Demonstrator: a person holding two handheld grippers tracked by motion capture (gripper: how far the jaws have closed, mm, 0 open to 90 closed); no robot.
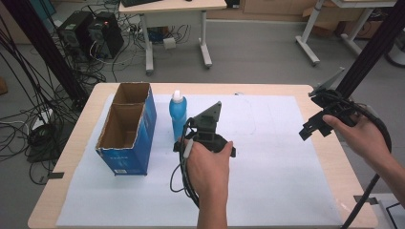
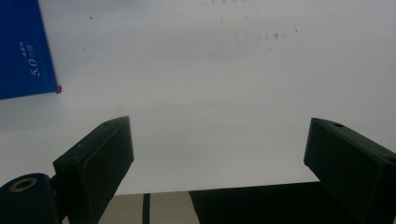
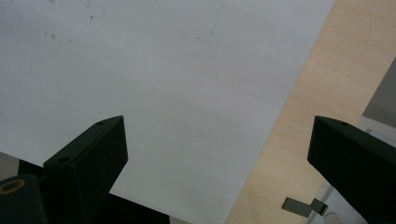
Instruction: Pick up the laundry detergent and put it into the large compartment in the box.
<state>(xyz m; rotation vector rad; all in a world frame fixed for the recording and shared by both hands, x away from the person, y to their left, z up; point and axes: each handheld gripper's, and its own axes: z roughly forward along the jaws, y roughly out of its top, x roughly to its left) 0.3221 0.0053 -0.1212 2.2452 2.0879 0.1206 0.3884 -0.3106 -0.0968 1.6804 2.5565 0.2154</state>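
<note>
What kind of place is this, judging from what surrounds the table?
Probably a lab or office workroom. Behind the wooden table stand computer towers amid tangled cables on the grey floor, and white-legged desks line the back.

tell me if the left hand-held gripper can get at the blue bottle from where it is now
Probably yes. The left hand-held gripper sits just right of the blue bottle, its jaws wide open and empty, with bare white sheet around it. The blue cardboard box stands on the bottle's far side.
</note>
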